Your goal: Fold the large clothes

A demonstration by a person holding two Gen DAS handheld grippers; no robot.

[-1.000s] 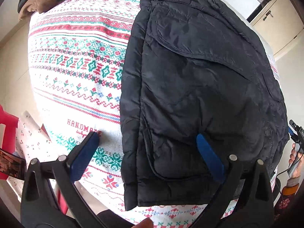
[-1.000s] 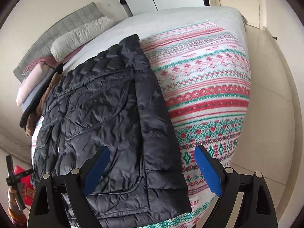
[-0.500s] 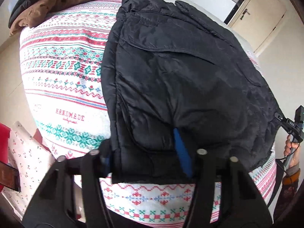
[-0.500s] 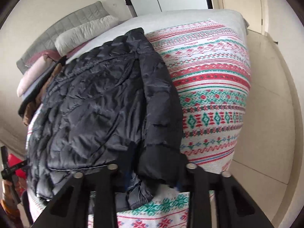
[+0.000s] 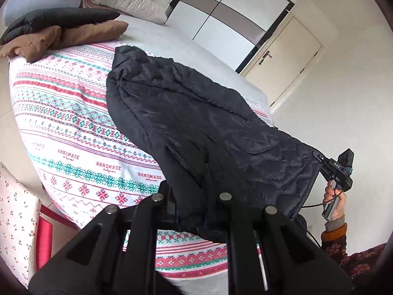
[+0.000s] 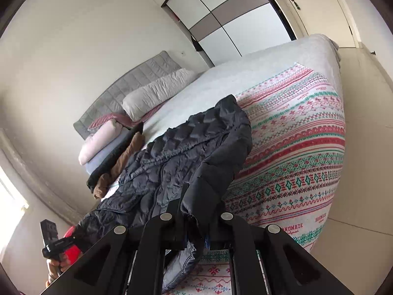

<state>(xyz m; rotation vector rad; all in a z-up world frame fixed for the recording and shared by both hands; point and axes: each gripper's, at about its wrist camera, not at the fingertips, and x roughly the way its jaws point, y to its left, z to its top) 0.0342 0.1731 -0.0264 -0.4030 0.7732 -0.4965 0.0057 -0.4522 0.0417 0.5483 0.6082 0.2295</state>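
Jacket: a black quilted jacket lies lengthwise on the bed, its far end resting on the patterned blanket, its near hem raised off the mattress and held by both claws.
Shape of jacket: it looks narrow, with one side panel turned over the body; the padding is puffy and the shell is smooth, so I judge it slippery and inclined to spring open.
Left claw: the left claw is pressed together on the near hem; the cloth hangs down between its fingers.
Right claw: the right claw is also clamped on the hem, at the other corner, with a bunch of fabric squeezed in it; in the left view it shows at the far corner of the hem.
Step in hand: I judge that the lengthwise folds are done and the crosswise fold is starting, the bottom being lifted toward the collar.
Next move: both claws should carry the hem forward together, level and at equal speed, lay it near the collar end, and only then release; uneven pulling would twist the fold.
Bed: the blanket has red and green bands; beyond it is a plain grey sheet.
Other clothes: a brown garment and a black one sit folded at the far left corner, well apart from the jacket.
Pillows: pillows lean at the headboard.
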